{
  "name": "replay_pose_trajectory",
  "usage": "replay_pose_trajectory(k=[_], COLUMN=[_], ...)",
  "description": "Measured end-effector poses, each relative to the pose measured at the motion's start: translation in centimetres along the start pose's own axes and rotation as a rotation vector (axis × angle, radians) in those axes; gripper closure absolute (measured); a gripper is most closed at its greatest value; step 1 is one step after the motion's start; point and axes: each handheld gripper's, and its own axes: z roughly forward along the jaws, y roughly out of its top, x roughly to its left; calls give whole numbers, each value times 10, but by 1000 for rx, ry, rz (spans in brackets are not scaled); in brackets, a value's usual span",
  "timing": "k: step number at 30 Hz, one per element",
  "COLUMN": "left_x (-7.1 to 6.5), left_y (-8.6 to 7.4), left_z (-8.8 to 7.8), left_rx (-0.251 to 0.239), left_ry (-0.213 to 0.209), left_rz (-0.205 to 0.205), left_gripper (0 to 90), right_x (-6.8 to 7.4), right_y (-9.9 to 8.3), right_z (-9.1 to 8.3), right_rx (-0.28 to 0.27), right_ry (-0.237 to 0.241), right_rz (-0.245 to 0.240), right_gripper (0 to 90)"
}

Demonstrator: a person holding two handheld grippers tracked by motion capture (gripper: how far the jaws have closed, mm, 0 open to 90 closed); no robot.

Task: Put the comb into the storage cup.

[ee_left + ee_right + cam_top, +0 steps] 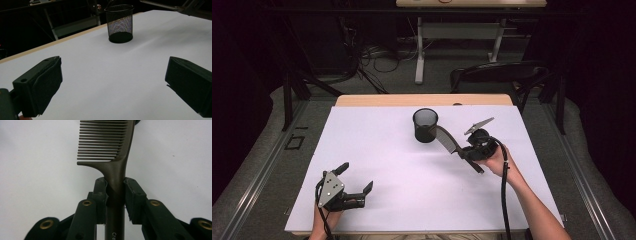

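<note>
Right claw (460,151) is clamped on the comb (110,152), pads on the handle just below where the teeth start. I see the comb held in the air, toothed end pointing toward the mesh pen cup (425,125) and close to its rim; from the high view I can't tell if it touches. The cup stands upright near the far middle of the desk (377,150).

My read on handling: the comb is light, stiff plastic with a smooth, narrow handle, so it could pivot or slip in the pads if the tip knocks the rim. The grip near the neck looks right to me: short lever, teeth free. The cup is light too and will likely slide if bumped.

Left claw (353,186) is wide open, holding nothing, low over the near left of the desk.
</note>
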Motion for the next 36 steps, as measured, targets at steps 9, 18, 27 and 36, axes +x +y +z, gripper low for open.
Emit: replay_pose_trajectory(k=[9,18,27,36], left_x=[0,0,0,0], left_y=[0,0,0,0], left_z=[0,-1,-1,-1], left_rx=[0,0,-1,-1], left_ry=[0,2,2,3], left_rz=[2,3,4,2], left_gripper=[12,13,13,13], right_x=[-1,-2,-2,-2], right_y=[0,1,1,1], right_z=[-4,-6,-6,-7], right_rx=[-54,-100,-143,-188], right_ry=[-5,-13,-22,-29], right_rz=[11,12,14,18], right_gripper=[728,728,728,728])
